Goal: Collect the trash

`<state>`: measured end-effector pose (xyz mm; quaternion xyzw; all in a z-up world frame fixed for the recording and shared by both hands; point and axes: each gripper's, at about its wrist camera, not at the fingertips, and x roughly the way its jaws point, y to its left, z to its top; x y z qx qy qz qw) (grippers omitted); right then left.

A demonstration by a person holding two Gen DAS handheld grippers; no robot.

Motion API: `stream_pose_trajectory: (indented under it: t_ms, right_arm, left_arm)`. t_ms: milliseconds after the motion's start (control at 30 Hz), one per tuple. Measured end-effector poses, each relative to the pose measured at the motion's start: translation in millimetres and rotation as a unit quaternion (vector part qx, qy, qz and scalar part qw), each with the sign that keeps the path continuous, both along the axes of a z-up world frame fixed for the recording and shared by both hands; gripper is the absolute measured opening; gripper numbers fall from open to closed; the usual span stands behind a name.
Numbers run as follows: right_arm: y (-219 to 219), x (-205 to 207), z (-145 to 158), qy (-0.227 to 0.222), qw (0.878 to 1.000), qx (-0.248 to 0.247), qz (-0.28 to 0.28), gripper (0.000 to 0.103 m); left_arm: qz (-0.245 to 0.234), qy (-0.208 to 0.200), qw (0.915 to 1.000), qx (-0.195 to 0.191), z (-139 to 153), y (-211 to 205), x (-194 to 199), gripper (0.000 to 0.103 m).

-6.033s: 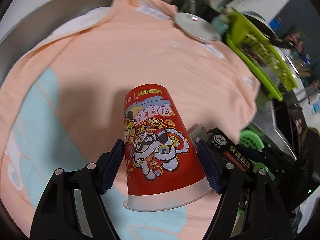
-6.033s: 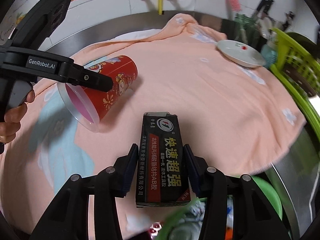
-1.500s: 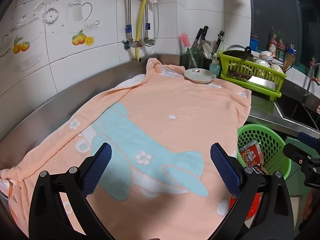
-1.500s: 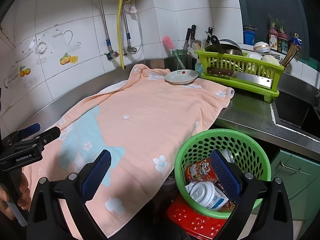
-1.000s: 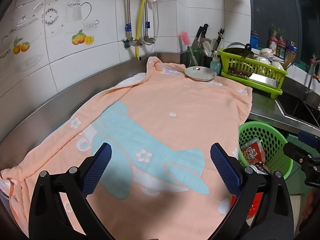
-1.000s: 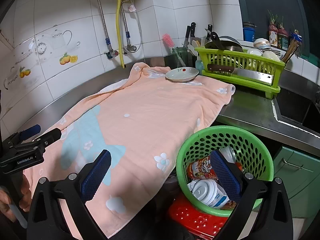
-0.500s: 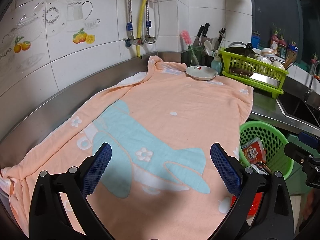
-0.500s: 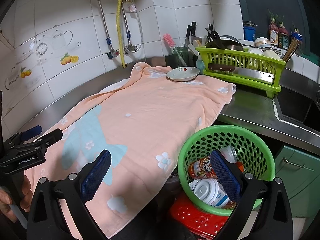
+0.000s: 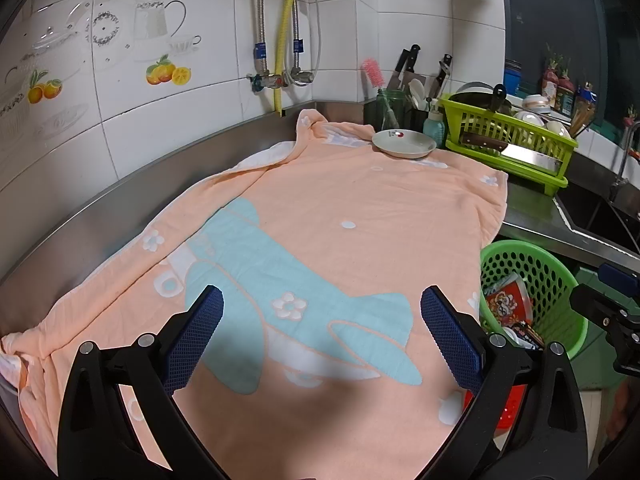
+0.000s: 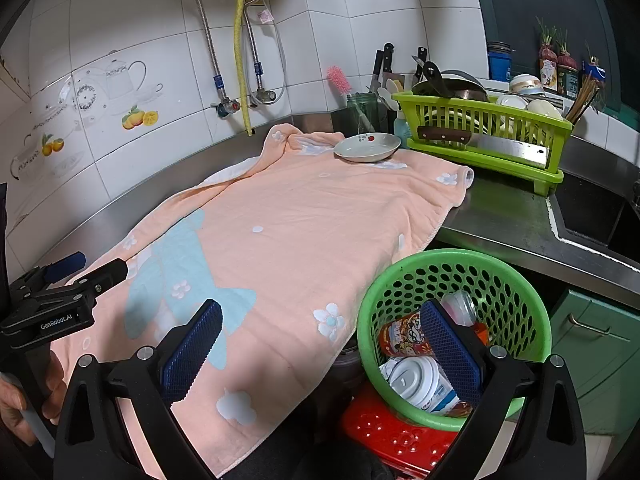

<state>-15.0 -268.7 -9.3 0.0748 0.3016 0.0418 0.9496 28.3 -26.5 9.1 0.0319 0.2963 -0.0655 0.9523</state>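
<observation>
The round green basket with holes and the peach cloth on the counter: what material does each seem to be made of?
The round green basket with holes looks like moulded plastic: an even bright colour, a slight sheen and regular punched holes in its wall. The peach cloth with the blue plane pattern looks like soft woven cotton, perhaps towelling: matte, with folds and a stitched hem hanging over the counter edge.
</observation>
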Motion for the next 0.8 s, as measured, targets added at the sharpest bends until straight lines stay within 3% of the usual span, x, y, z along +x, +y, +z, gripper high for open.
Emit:
stream_pose_trajectory:
  t_ms: [800]
  right_arm:
    - [2.8,-2.3,0.1,-0.001,1.000,0.005,-0.001,0.096]
  left_arm:
    - [0.000,0.002,1.0000,0.000,-3.5,0.1,-0.8,0.098]
